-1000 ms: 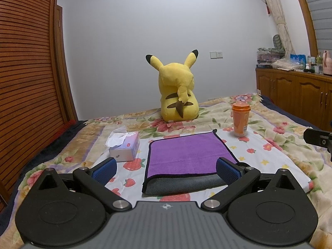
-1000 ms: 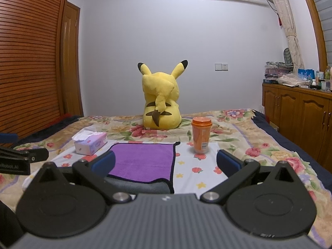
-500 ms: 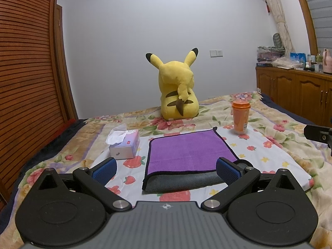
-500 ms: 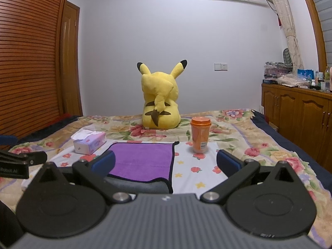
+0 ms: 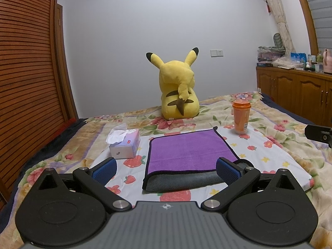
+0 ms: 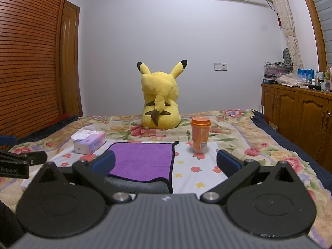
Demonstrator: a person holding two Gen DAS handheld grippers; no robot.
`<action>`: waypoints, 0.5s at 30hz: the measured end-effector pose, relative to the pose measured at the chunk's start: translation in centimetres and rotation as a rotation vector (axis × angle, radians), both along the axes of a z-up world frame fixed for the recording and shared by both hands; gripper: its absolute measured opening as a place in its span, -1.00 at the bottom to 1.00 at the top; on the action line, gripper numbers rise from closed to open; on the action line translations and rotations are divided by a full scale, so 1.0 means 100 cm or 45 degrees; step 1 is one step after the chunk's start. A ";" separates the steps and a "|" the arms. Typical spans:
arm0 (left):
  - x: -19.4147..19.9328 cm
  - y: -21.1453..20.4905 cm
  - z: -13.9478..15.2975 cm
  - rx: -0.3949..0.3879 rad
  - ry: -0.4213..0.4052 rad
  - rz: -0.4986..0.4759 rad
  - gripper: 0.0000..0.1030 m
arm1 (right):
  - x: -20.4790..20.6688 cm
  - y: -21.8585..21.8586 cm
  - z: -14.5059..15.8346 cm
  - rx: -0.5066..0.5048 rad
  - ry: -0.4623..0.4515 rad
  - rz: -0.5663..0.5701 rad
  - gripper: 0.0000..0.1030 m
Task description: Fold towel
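Left wrist view: the left gripper point(image 5: 166, 171) hangs low over the bed w/ its blue-padded jaws spread wide and nothing between them, framing the near edge of the towel point(image 5: 189, 152). The towel, purple face up w/ a grey underside showing along the near edge, lies flat on a white strawberry-print sheet point(image 5: 267, 153), looking already folded at least once; the wide-open stance suggests a pause before the next grab, or a finished fold. Right wrist view: the right gripper point(image 6: 166, 162) is likewise wide open and empty, set nearer the towel's right edge point(image 6: 171, 164), so each tool covers one side. Part of the other gripper intrudes at the left of this view, printed w/ what reads approx. "Robot.AI". Beyond the towel: a tissue box point(image 6: 90, 143) to its left, pink-lilac print, lettering too small to read; an orange lidded cup point(image 6: 200, 134) to its right, label w/ a barcode-like patch, text illegible. A yellow Pikachu plush point(image 5: 178, 90) sits farther back, facing the wall, well apart from the work area.
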State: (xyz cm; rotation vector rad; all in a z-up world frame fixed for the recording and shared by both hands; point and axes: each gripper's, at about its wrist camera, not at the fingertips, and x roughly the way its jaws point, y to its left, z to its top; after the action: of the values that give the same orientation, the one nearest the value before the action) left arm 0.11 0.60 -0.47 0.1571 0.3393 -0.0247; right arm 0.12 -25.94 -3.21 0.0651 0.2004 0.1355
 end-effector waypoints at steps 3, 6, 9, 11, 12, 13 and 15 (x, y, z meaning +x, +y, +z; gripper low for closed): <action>0.004 0.000 -0.004 0.003 0.001 0.002 1.00 | 0.000 -0.001 0.000 0.000 0.001 0.001 1.00; 0.004 0.000 -0.005 0.003 0.004 -0.002 1.00 | 0.000 0.000 0.000 -0.002 0.002 0.001 1.00; 0.005 0.001 -0.011 0.007 0.015 -0.004 1.00 | 0.001 -0.001 -0.002 -0.006 0.010 0.002 1.00; 0.006 0.000 -0.013 0.005 0.023 -0.007 1.00 | 0.002 -0.002 -0.004 -0.008 0.021 0.001 1.00; 0.007 0.000 -0.015 0.005 0.030 -0.010 1.00 | 0.003 -0.002 -0.006 -0.006 0.027 0.001 1.00; 0.008 0.000 -0.016 0.005 0.035 -0.012 1.00 | 0.004 -0.002 -0.007 -0.004 0.035 0.001 1.00; 0.011 0.000 -0.018 0.005 0.050 -0.018 1.00 | 0.006 -0.002 -0.010 -0.001 0.053 0.005 1.00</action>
State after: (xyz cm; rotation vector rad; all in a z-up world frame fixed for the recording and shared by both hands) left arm 1.23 0.55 -2.26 0.1631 0.3775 -0.0410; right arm 0.71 -26.13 -4.21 0.0669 0.2421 0.1383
